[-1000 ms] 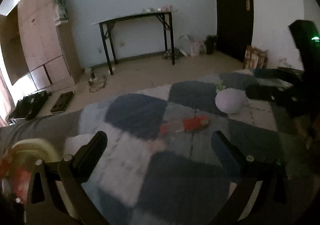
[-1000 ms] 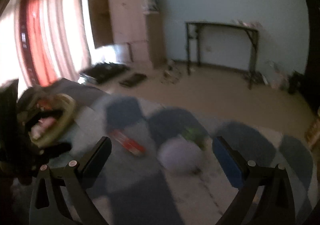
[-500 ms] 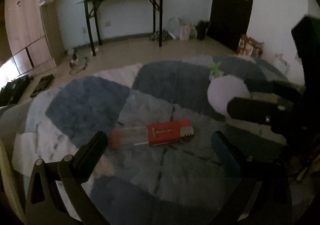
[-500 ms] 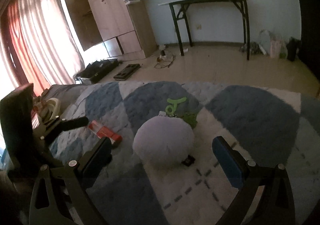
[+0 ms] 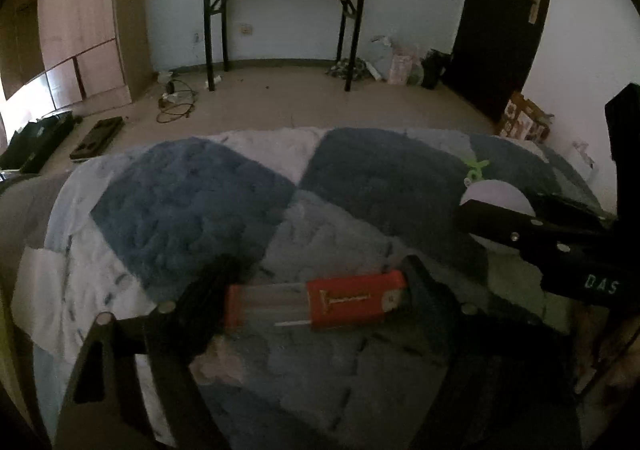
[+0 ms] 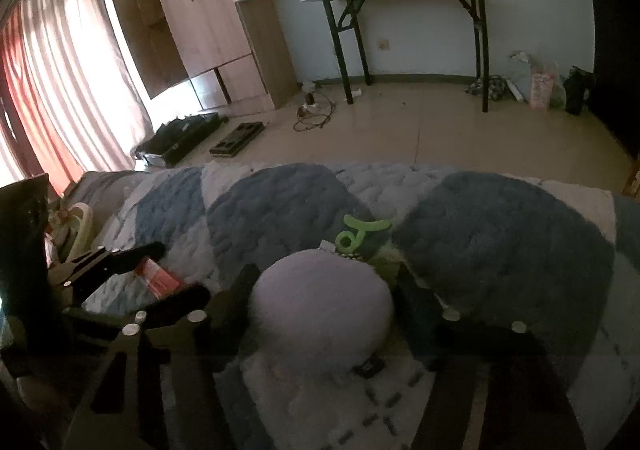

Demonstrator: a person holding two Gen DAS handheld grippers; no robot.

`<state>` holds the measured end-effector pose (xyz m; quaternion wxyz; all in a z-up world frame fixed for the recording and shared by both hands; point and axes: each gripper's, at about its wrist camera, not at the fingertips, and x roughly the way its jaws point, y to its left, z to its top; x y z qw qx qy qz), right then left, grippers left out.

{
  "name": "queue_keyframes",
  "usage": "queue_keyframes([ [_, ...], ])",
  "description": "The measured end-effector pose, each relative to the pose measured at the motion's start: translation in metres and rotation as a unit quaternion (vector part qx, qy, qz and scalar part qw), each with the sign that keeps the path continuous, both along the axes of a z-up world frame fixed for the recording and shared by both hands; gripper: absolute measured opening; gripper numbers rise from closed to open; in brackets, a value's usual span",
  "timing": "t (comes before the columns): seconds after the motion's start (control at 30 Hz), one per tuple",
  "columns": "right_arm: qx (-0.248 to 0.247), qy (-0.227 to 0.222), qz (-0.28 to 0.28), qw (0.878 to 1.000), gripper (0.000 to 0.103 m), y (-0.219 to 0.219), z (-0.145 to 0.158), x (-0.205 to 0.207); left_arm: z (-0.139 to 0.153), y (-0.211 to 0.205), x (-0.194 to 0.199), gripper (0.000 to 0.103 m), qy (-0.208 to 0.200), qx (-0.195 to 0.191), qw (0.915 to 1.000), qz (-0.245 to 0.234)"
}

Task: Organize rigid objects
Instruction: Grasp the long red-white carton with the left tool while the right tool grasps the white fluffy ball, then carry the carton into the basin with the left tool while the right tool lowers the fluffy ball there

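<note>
Left wrist view: the left claw has just been closing, and its jaws now sit at either end of the red and clear box lying flat on the blue patchwork rug, pads touching or all but touching the ends; contact at the right end looks firm, the left end is dim, so I read it as gripping but only just. Off to the right the other claw's dark finger crosses in front of the lilac plush ball. To do this well, squeeze squarely on the short ends, keep the box level, and lift straight up so it does not pivot

Right wrist view: the right claw has just been closing too, and the ball fills the gap, both fingers pressed against its sides, green tag on the far side. Take a deep bite here; the soft body will give. At far left, a pale basket looks the likely destination
</note>
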<state>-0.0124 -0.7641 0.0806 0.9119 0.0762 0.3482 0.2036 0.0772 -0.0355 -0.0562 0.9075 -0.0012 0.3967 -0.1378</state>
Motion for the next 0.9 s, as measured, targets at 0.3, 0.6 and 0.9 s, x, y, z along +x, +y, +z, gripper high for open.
queue_keyframes([
  [0.3, -0.022, -0.045, 0.012, 0.999, 0.056, 0.008, 0.006, -0.017, 0.036, 0.034, -0.035, 0.083, -0.043, -0.032, 0.9984, 0.015],
  [0.6, -0.04, -0.15, 0.171, 0.973, 0.056, 0.076, 0.046, -0.075, 0.126, 0.146, -0.148, 0.083, -0.15, 0.023, 0.9809, 0.122],
  [0.9, -0.042, -0.218, 0.324, 0.92, 0.056, 0.184, 0.084, -0.116, 0.133, 0.238, -0.205, 0.083, -0.144, 0.064, 0.9577, 0.241],
])
